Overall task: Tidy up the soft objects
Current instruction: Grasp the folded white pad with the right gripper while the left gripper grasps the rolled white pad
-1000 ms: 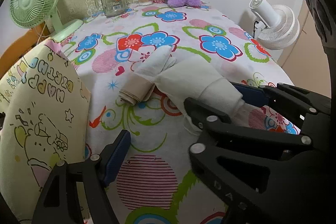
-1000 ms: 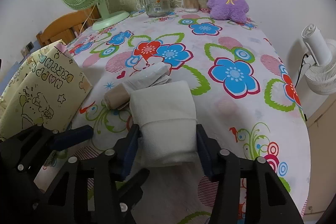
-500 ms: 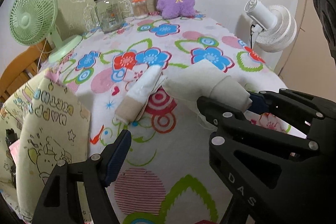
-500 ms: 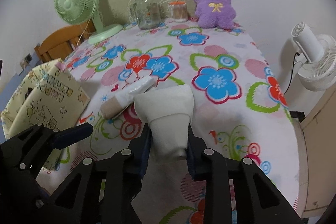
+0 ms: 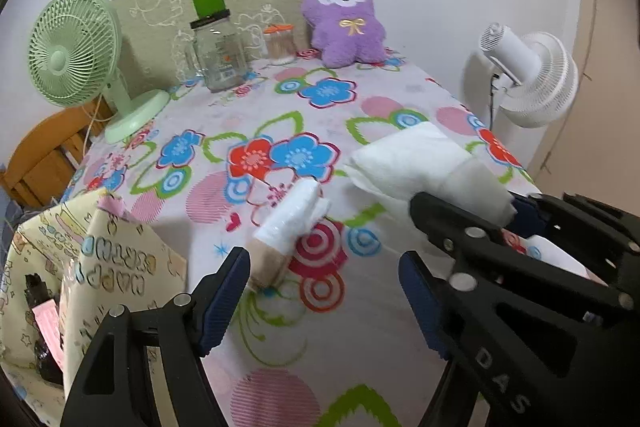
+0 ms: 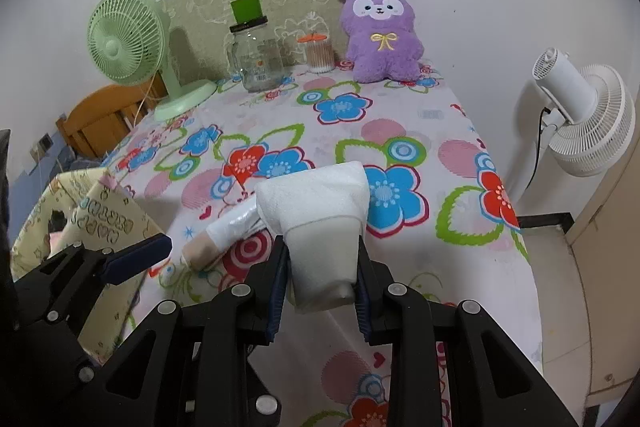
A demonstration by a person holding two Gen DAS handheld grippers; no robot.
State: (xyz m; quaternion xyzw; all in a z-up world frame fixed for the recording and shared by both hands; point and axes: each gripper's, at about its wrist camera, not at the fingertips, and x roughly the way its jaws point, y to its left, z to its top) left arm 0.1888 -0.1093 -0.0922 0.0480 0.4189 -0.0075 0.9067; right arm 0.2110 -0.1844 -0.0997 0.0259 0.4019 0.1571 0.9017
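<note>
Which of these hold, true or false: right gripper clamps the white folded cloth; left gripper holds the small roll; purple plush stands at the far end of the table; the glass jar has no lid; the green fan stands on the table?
1. The right gripper clamps the white folded cloth. True.
2. The left gripper holds the small roll. False: its jaws stand open and empty, and the roll lies on the table.
3. The purple plush stands at the table's far end. True.
4. The glass jar has no lid. False: a dark lid is on it.
5. The green fan stands on the table. True.
</note>
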